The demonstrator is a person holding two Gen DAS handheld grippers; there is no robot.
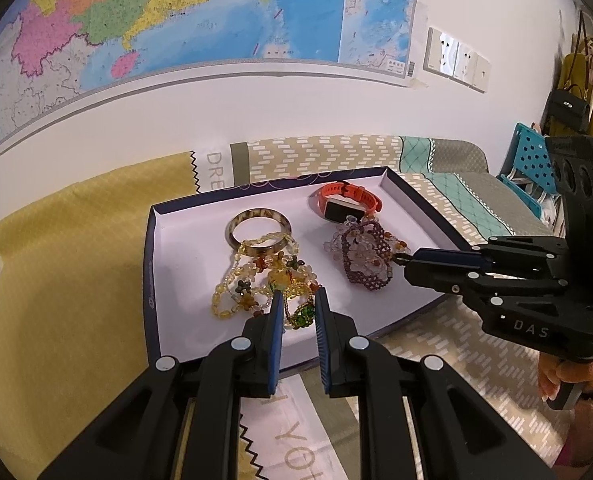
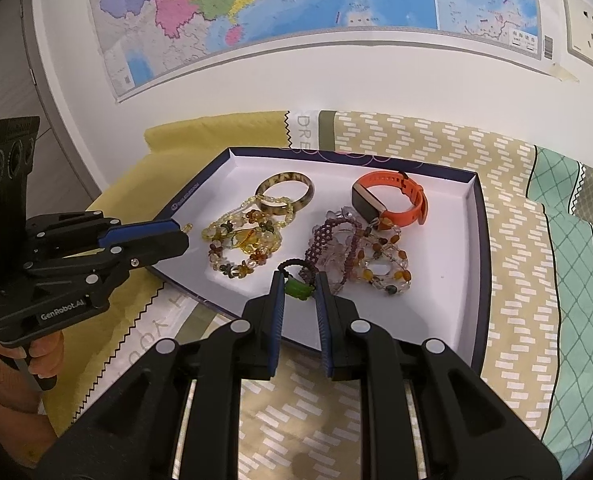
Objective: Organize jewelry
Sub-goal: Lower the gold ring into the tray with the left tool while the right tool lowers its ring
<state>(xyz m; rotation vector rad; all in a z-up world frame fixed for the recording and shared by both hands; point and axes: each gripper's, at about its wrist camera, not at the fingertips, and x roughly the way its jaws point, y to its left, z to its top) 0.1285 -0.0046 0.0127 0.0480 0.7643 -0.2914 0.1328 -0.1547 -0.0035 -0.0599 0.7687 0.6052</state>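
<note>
- We judge the sorting barely begun: all the jewelry lies heaped in the tray (image 1: 154, 264) at mid-frame on the bed.
- Our left tool (image 1: 298, 300) pinches a strand of the yellow bead bracelets (image 1: 256, 280).
- Only the right wrist view shows our right tool (image 2: 299, 282) clamped on the green pendant cord (image 2: 298, 291) beside the purple bracelets (image 2: 336, 248); the orange watch (image 2: 392, 198) lies untouched at the tray's upper right.

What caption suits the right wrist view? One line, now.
Right tool pinching a green bead beside purple bracelets in the box; left tool gripping the yellow beads.
</note>
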